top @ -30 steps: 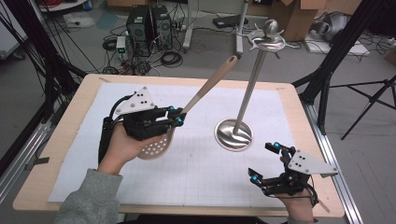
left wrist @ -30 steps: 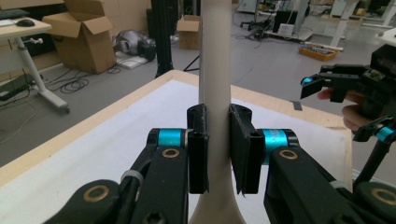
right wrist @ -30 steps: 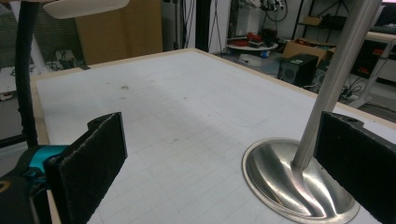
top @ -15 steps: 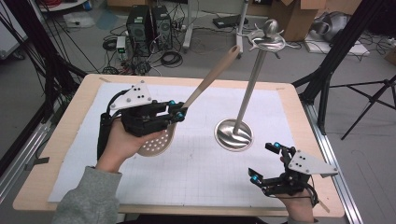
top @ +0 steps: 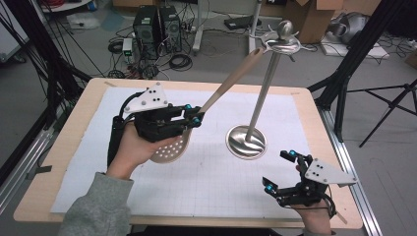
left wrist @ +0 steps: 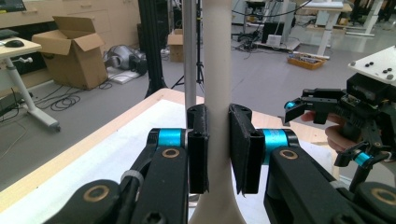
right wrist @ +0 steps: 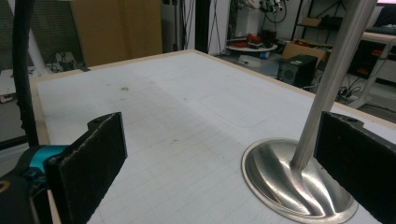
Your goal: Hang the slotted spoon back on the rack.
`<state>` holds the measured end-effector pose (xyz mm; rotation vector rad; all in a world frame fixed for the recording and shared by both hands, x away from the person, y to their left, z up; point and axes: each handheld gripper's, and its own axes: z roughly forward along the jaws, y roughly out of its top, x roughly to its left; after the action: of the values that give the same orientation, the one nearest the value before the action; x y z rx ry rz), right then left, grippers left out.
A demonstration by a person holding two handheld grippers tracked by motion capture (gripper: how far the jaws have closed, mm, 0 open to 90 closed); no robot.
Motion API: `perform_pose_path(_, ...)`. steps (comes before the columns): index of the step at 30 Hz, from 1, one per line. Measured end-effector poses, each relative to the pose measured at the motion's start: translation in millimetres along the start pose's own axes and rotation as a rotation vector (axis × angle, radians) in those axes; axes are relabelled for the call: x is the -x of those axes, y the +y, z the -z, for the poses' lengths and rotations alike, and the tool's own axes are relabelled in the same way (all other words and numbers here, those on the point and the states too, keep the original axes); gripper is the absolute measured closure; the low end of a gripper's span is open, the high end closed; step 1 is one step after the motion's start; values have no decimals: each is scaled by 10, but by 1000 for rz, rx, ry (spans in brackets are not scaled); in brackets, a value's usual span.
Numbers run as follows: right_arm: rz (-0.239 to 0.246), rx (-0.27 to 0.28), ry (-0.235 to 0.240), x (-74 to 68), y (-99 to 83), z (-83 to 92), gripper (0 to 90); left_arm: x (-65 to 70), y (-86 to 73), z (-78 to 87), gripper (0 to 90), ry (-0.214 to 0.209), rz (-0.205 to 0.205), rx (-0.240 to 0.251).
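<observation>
A beige slotted spoon (top: 231, 81) hangs tilted above the table, its perforated bowl (top: 169, 150) low and its handle end up near the hooked top (top: 282, 42) of a metal stand (top: 263, 93). My left gripper (top: 194, 115) is shut on the spoon's handle; in the left gripper view both pads press on the handle (left wrist: 217, 70), with the stand's pole (left wrist: 189, 51) just behind. My right gripper (top: 279, 171) stands open near the table's front right, nothing between its pads. In the right gripper view it (right wrist: 224, 158) faces the stand's round base (right wrist: 289, 182).
A white gridded mat (top: 206, 182) covers the wooden table (top: 64, 162). Black frame posts (top: 344, 73) stand at the table's right and left. Boxes, computers and cables lie on the floor behind.
The left gripper has lifted the spoon a little; its handle end has swung up and right, closer to the stand's top. The right gripper has kept still.
</observation>
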<state>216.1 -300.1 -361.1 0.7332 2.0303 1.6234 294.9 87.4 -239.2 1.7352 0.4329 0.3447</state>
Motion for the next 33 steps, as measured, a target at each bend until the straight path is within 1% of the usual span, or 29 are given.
perform_pose_path(8,0,0,2,4,-2,3,15,8,-13,-77,778,-8,-1,-9)
perform_pose_path(10,10,5,0,10,-1,4,15,15,-18,-91,778,-6,1,-7)
perform_pose_path(12,8,8,0,8,0,8,15,14,-22,-107,778,-5,-6,-10)
perform_pose_path(14,1,5,0,3,1,14,15,17,-23,-117,778,-7,-4,-7)
perform_pose_path(22,4,6,0,7,-2,13,15,8,-22,-121,778,-3,-2,-5)
perform_pose_path(26,0,3,3,4,-1,19,15,10,-23,-122,778,0,-6,-8)
perform_pose_path(30,7,8,0,10,-1,20,15,10,-24,-122,778,1,-4,-11)
perform_pose_path(32,3,8,0,7,-1,23,15,10,-24,-123,778,4,-11,-13)
perform_pose_path(33,3,6,0,8,0,25,15,14,-25,-125,778,5,-6,-15)
